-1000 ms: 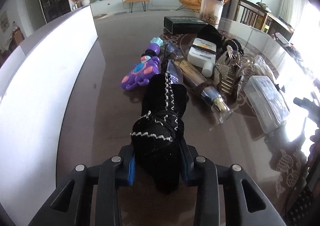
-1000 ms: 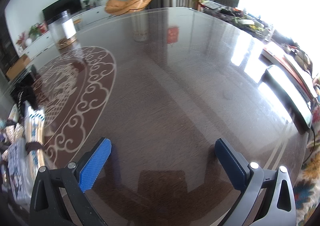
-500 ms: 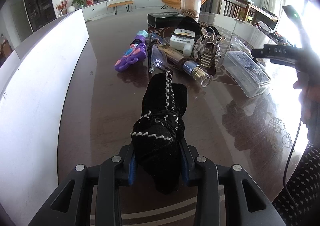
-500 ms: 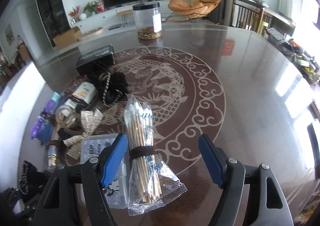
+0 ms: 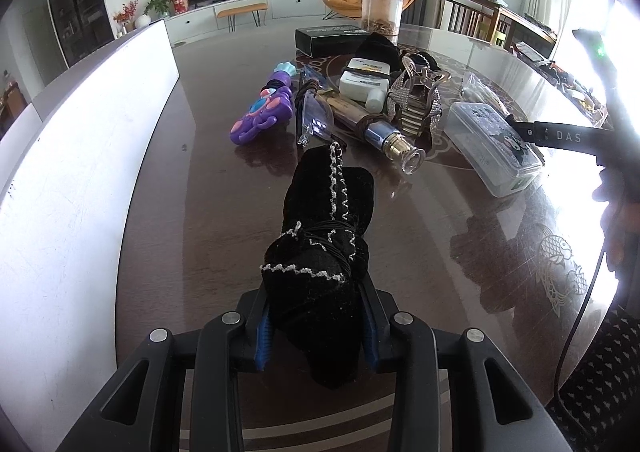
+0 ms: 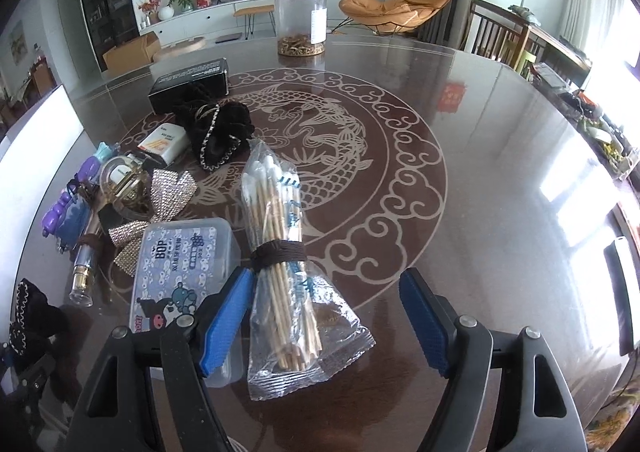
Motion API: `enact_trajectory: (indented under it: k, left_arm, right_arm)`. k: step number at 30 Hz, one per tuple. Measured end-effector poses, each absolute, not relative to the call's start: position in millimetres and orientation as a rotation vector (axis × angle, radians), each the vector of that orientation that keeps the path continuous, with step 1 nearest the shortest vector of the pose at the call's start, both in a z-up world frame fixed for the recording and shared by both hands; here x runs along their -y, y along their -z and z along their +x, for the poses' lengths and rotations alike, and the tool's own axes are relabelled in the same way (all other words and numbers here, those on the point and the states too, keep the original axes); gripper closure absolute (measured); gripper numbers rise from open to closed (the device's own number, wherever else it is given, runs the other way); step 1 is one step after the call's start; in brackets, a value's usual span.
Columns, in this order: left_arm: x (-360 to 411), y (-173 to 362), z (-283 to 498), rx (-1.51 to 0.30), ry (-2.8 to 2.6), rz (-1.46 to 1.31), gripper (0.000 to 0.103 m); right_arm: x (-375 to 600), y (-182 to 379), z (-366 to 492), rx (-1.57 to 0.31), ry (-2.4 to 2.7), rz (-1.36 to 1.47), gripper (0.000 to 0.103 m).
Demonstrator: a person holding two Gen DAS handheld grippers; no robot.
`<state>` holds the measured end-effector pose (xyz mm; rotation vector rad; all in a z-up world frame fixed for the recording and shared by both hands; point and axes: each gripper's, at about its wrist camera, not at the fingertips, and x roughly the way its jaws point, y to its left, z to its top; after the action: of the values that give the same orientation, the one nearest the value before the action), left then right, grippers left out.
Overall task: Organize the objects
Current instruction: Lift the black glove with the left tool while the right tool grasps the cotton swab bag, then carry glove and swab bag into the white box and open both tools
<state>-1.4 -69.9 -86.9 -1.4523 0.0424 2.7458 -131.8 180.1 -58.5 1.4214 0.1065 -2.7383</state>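
Between the left gripper's (image 5: 316, 326) blue pads one black velvet pouch (image 5: 324, 248) sits clamped, at six o'clock over the table (image 5: 200, 211). One right gripper (image 6: 326, 318), jaws apart after closing partway, straddles one cotton-swab packet (image 6: 284, 272) without pressing it. At nine o'clock lies one clear plastic box (image 6: 180, 264); farther, at twelve, one jar (image 6: 300, 21).

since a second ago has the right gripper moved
Yes. The right gripper swung left from bare table to straddle the cotton swab pack, its fingers having closed partway, not yet pressing it.
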Motion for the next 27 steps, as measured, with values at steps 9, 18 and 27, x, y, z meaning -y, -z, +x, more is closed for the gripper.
enact_trajectory:
  k: [9,18,27]
  left_arm:
    - [79,89,-1,0.006,-2.741,-1.501,0.028]
    - [78,80,-16,0.003,-2.677,-1.482,0.028]
    - [70,68,-22,-0.052,-2.708,-1.429,0.068]
  right_arm:
    - [-170,56,-114,-0.227,2.521,1.387,0.026]
    - [-183,61,-159,-0.084,2.412,1.571,0.027]
    - [-180,47,-156,-0.063,2.456,1.567,0.073]
